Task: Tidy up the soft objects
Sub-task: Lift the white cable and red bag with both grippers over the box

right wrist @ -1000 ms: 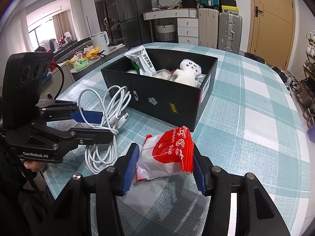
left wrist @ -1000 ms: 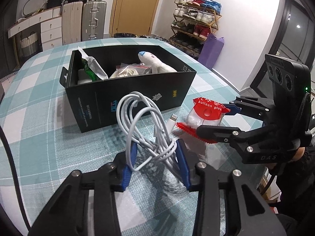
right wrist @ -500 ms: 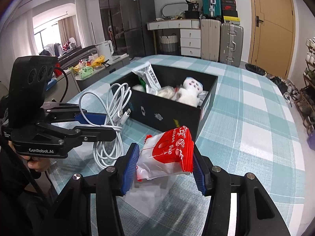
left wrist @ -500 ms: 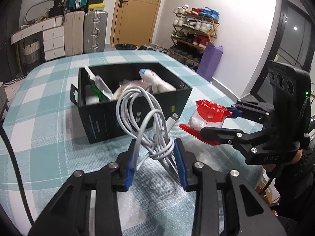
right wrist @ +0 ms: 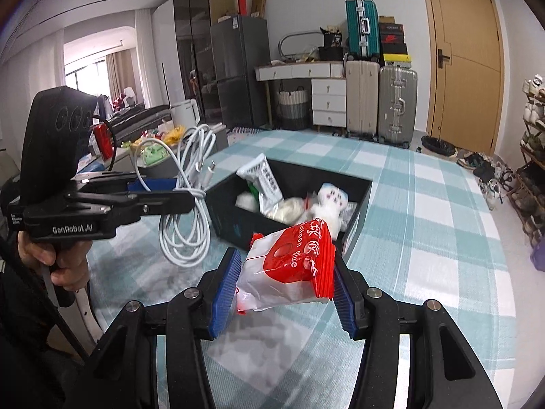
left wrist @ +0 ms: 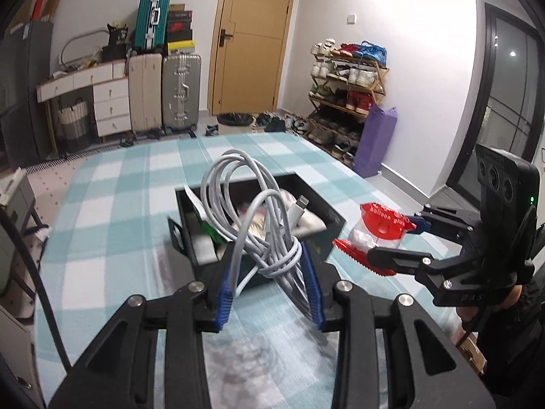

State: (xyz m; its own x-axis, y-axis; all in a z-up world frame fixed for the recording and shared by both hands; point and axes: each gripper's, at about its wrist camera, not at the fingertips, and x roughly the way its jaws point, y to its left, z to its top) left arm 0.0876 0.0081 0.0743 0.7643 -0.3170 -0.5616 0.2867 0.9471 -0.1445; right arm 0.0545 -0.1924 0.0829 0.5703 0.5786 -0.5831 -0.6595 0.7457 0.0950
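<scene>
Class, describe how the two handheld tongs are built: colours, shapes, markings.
Both tongs, left and right, have black linkage arms with silver pivot bolts and ribbed blue pads. Each carries a black upright block; the left one reads "GenRobot.AI", with a black cable.

Left black plastic two-finger gripper [left wrist: 269,284]: ribbed blue pads, silver screws, "GenRobot.AI" lettering. Right black plastic two-finger gripper [right wrist: 282,293]: identical blue pads; green indicator light above its fingers. Dark sleeves.

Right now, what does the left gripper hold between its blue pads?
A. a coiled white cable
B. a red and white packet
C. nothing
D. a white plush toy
A: in the left wrist view the left gripper is closed on the coiled white cable, lifted before the black box.
</scene>
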